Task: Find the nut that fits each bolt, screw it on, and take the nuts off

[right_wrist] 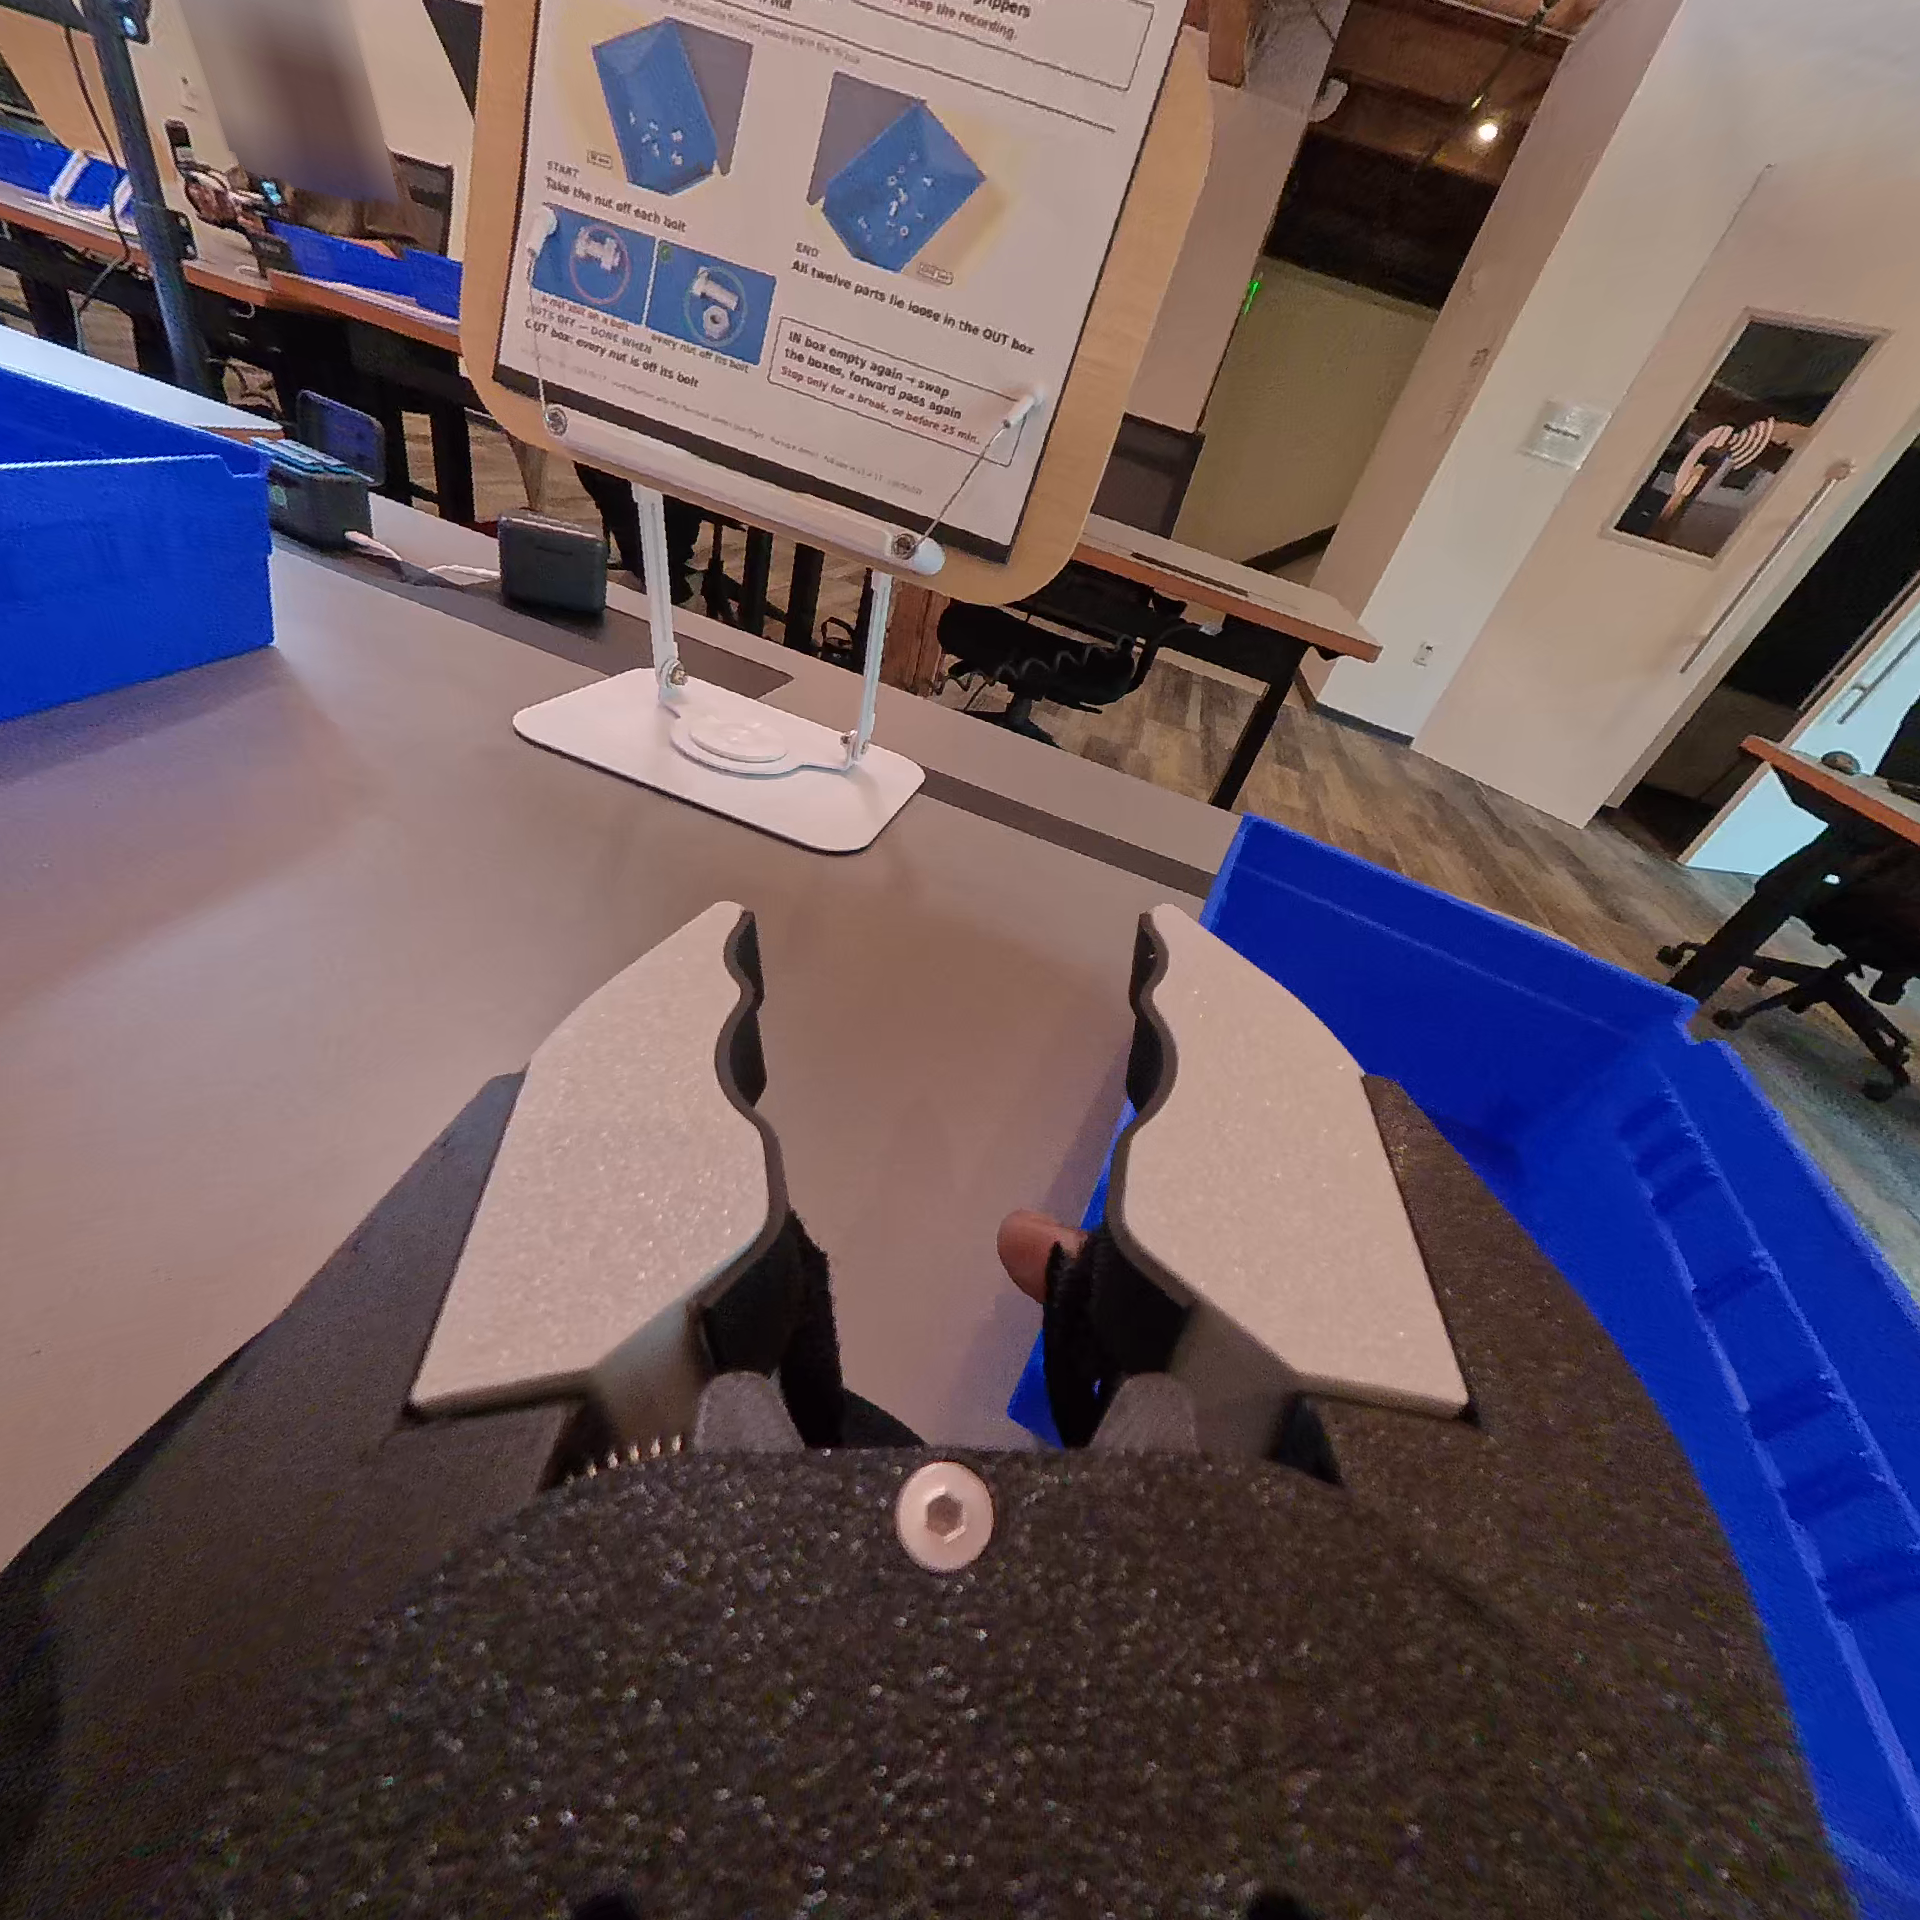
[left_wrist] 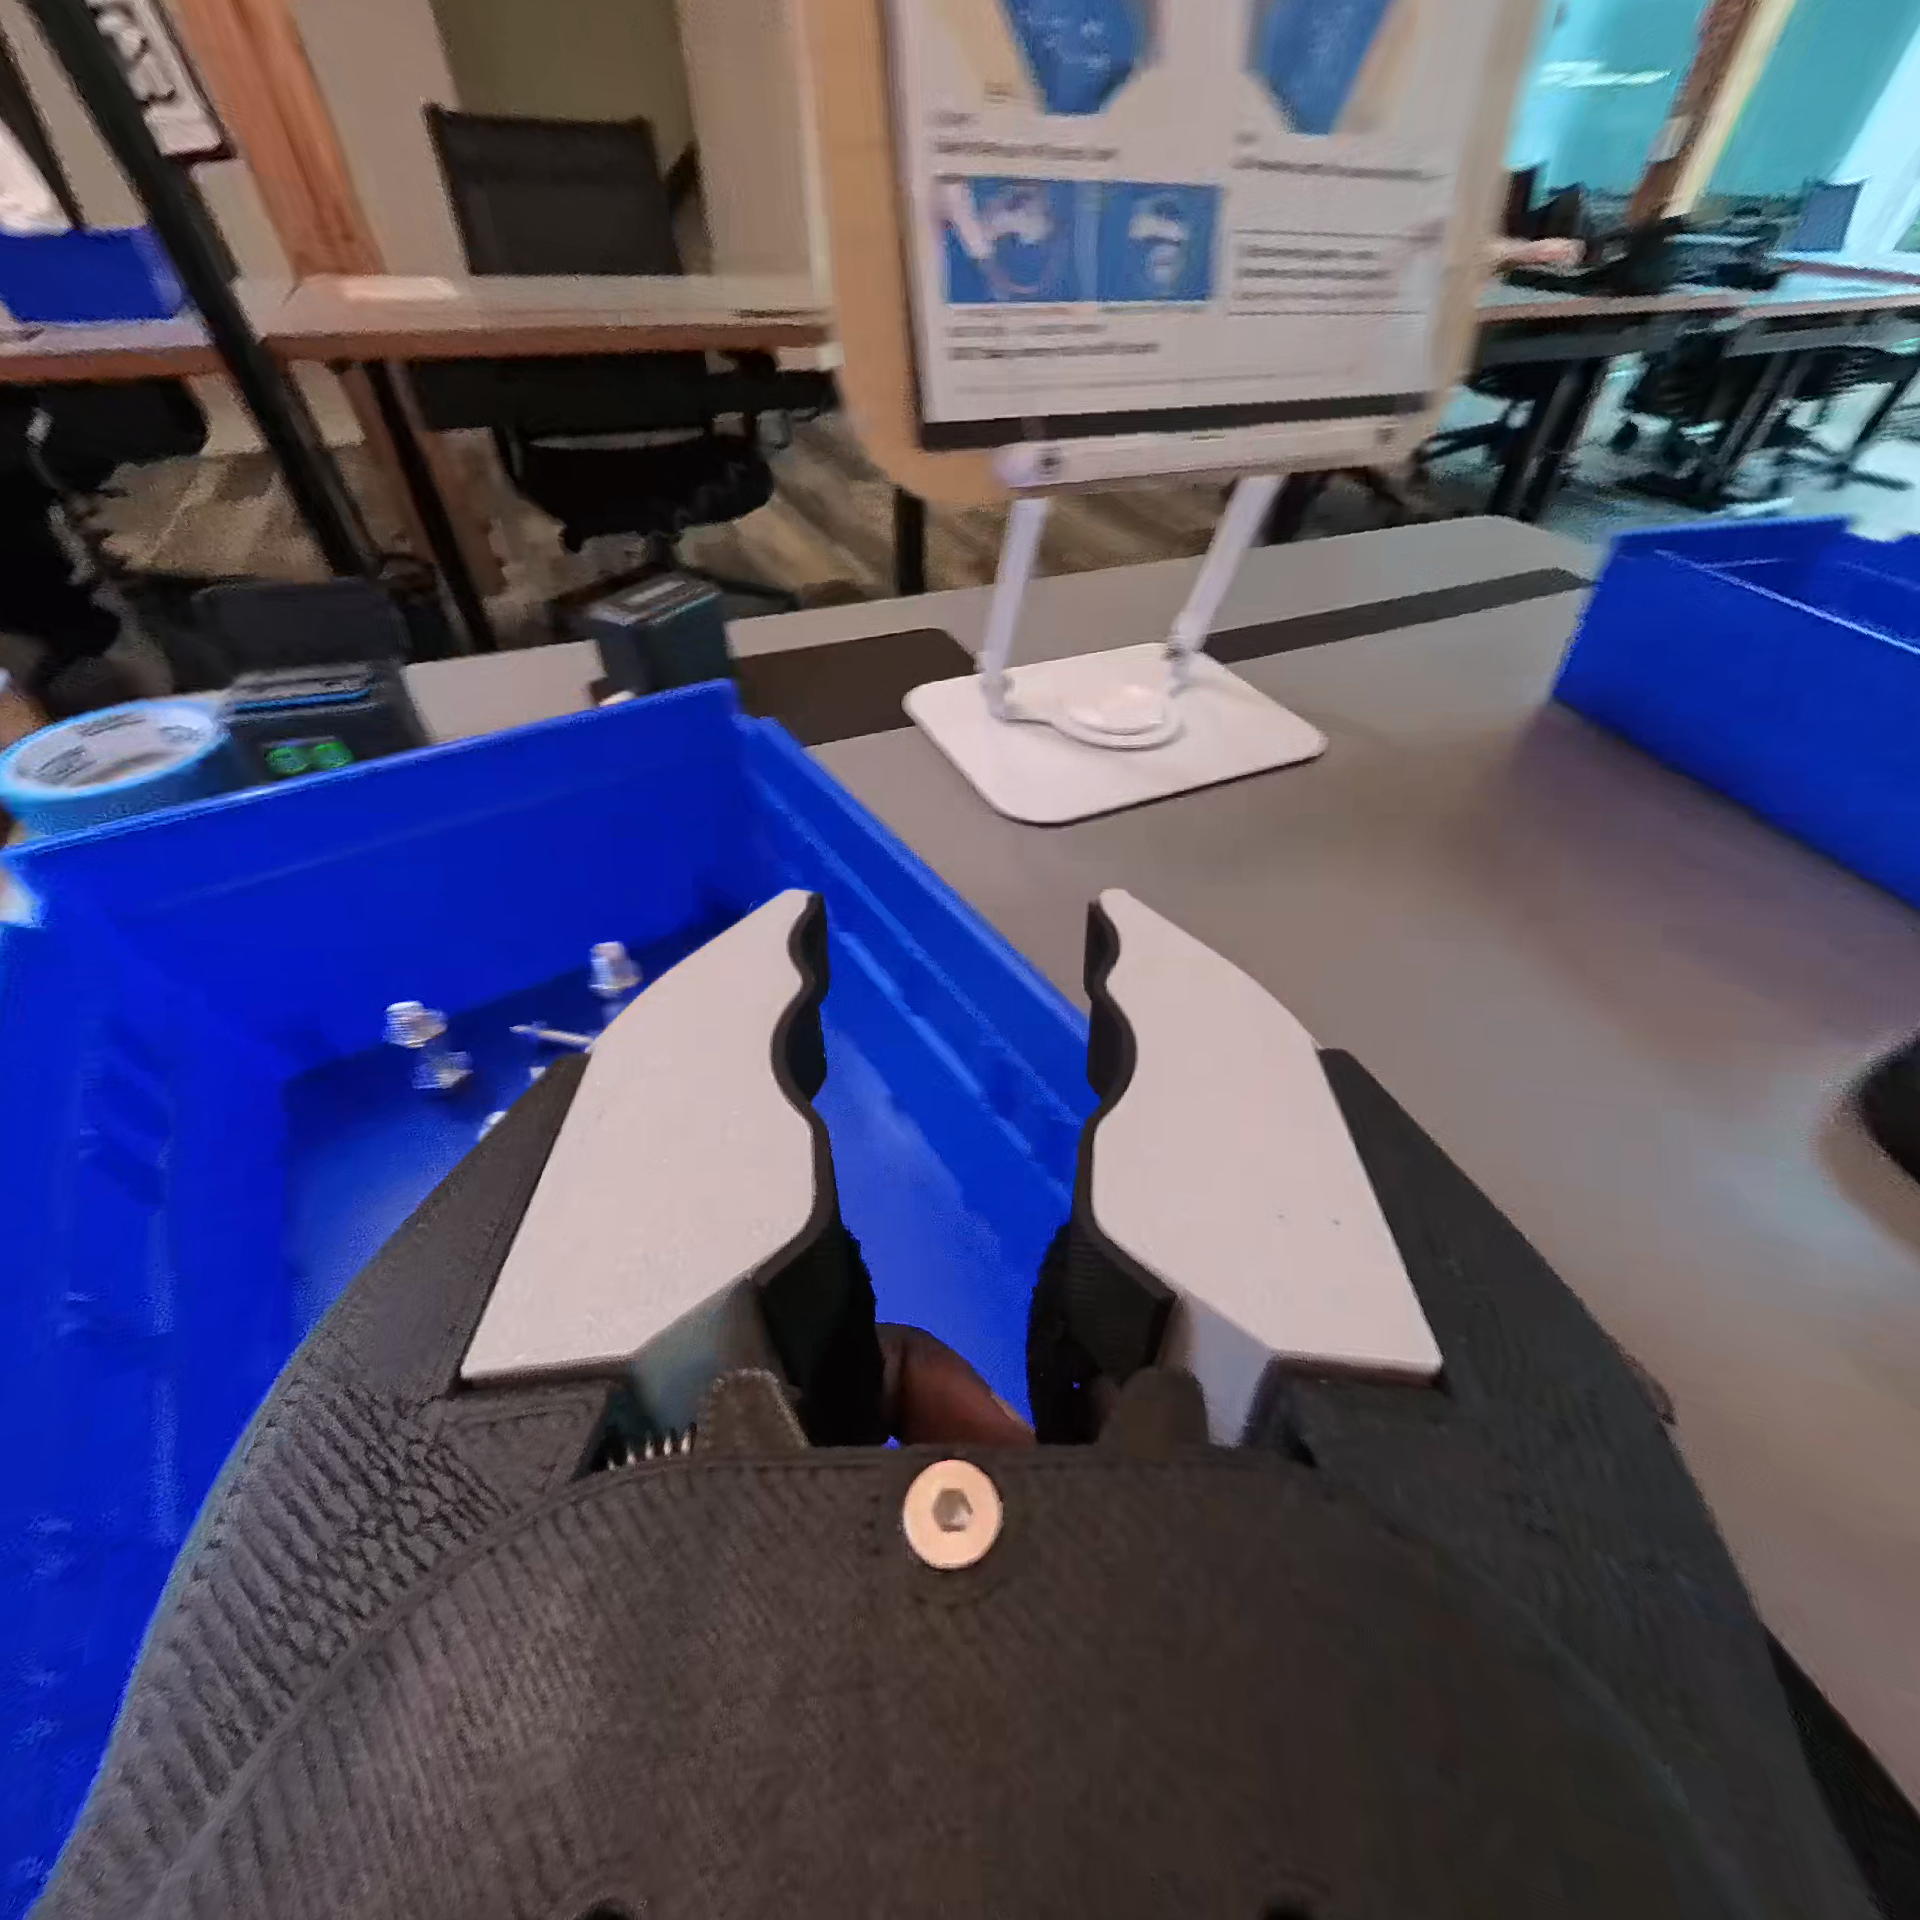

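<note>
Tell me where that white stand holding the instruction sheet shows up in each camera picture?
Left wrist view: white stand sits on the grey table, above and right of the open left gripper.
Right wrist view: stand above the open right gripper, slightly left.
Shared landmark: the instruction sheet it carries.

A white stand (right_wrist: 727, 764) holding an instruction board (right_wrist: 831, 260) sits near the tabletop's (right_wrist: 260, 935) far edge. At the far left corner lie a roll of blue tape (left_wrist: 109, 758) and a dark charger (left_wrist: 312, 717). Office chairs (left_wrist: 613, 312) and desks (right_wrist: 1236, 592) stand beyond.
</note>
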`<state>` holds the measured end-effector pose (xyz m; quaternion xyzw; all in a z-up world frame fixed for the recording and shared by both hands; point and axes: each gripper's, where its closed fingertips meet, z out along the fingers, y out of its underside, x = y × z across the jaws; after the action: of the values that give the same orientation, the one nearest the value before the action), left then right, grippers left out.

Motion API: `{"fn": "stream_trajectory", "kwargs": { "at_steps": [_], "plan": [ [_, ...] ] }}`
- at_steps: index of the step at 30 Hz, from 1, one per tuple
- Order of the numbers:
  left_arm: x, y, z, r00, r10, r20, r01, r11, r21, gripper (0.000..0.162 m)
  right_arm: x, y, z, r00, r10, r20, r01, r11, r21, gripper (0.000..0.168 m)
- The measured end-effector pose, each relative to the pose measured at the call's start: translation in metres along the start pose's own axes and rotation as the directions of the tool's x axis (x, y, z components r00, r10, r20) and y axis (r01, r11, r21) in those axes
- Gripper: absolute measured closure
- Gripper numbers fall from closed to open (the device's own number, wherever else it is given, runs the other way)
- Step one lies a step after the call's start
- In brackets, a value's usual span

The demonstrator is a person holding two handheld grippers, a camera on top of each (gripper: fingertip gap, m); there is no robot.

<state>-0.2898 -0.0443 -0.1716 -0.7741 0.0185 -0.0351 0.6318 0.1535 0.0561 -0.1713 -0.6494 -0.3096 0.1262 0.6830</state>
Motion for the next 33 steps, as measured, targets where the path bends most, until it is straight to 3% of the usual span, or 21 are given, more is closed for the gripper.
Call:
{"fn": "stream_trajectory", "kwargs": {
  "at_steps": [6, 10, 17, 26, 28, 33],
  "plan": [
    [-0.097, 0.018, 0.062, 0.978, -0.065, 0.197, 0.112, 0.965, -0.236, 0.122, -0.009, -0.002, 0.001, 1.0, 0.009, 0.027, -0.009, 1.0, 0.022, 0.099],
    [-0.13, 0.055, 0.094, 0.961, -0.091, 0.261, 0.188, 0.908, -0.376, 0.127, -0.008, 0.002, -0.001, 1.0, -0.01, 0.022, 0.01, 1.0, 0.006, 0.099],
    [-0.125, 0.077, 0.115, 0.972, -0.111, 0.208, 0.194, 0.878, -0.437, 0.132, 0.007, 0.006, -0.008, 1.0, 0.008, -0.019, -0.007, 1.0, 0.005, 0.1],
    [-0.133, 0.095, 0.122, 0.976, -0.033, 0.216, 0.14, 0.853, -0.502, 0.14, 0.007, 0.011, -0.006, 1.0, -0.007, -0.023, 0.006, 1.0, -0.018, 0.1],
    [-0.133, 0.095, 0.124, 0.977, -0.05, 0.205, 0.145, 0.863, -0.483, 0.151, 0.007, 0.01, -0.006, 1.0, -0.009, -0.021, 0.009, 1.0, -0.018, 0.1],
    [-0.125, 0.082, 0.117, 0.984, -0.043, 0.174, 0.119, 0.883, -0.454, 0.152, 0.002, 0.009, -0.004, 1.0, -0.017, -0.001, 0.017, 1.0, -0.023, 0.101]
  ]
}}
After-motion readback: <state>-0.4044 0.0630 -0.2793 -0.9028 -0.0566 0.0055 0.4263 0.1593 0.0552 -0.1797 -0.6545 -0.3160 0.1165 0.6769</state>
